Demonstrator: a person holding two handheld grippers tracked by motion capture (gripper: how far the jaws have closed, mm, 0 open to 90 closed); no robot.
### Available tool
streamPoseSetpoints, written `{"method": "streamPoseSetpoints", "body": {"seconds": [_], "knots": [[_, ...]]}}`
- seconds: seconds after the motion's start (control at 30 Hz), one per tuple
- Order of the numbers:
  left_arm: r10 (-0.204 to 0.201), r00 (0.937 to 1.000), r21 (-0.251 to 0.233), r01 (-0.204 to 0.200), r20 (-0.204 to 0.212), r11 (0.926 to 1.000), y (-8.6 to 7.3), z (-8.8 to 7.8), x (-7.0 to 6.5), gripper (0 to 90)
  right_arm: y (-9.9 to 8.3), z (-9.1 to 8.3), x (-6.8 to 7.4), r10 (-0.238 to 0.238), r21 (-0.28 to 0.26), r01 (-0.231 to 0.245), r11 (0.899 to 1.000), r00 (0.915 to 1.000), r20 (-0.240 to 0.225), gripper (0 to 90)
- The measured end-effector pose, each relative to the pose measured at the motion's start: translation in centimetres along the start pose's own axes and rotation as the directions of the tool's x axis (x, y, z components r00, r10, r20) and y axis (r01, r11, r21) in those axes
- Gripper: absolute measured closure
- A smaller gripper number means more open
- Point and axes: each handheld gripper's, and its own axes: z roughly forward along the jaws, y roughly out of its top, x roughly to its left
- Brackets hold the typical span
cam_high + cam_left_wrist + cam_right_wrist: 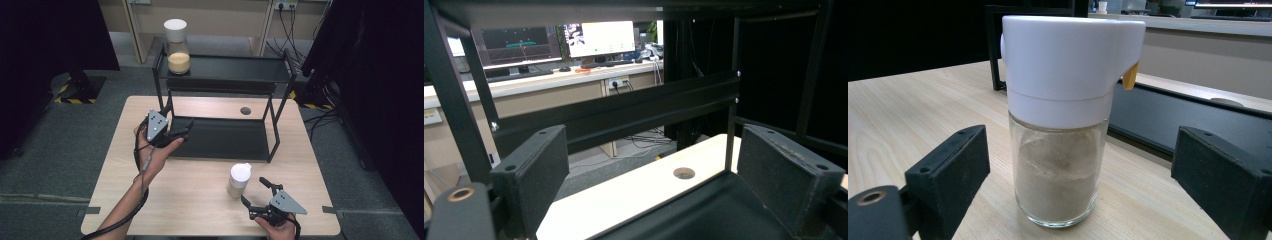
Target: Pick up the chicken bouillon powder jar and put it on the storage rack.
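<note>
Right gripper view is showing the right gripper (1083,180) with its black fingers (948,175) standing wide apart and holding nothing. Between them, just ahead of the tips and touching neither pad, a clear glass shaker jar with a white plastic dispenser lid and a small yellow tab (1060,125) is standing upright on the light wooden counter (908,115), about half filled with pale powder. Beyond the jar, the lower tray of the black metal two-tier rack (1158,117) is lying close behind it.

Left gripper view is showing the left gripper (669,175) with its fingers (536,170) likewise spread wide and empty, hovering over the near edge of the rack's lower tray, with the rack's black crossbars ahead and the counter's round cable hole just past the tips.

High view is placing both in one scene: the left gripper (167,131) is hanging at the left front corner of the rack (225,95), and the right gripper (260,192) is sitting at the counter's near right, its fingers aimed at the shaker jar (239,180). Farthest out, a second glass jar with a white lid and yellowish contents (177,45) is standing on the rack's upper shelf.

Judging by this, one jar is already shelved while the shaker jar is waiting ungrasped; closing on it, lifting and placing it on the rack appear to remain.
</note>
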Motion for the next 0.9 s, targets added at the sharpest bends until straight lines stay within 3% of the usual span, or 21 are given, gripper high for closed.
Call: {"method": "streamPoseSetpoints", "body": {"seconds": [0.9], "knots": [[-0.062, 0.9974, 0.076, 0.059, 0.037, 0.9954, -7.0, -2.0, -1.4, 12.7, 0.0, 0.0, 0.0, 0.000, -0.001, 0.000, 1.000, 1.0000, 0.001, 8.7]]}}
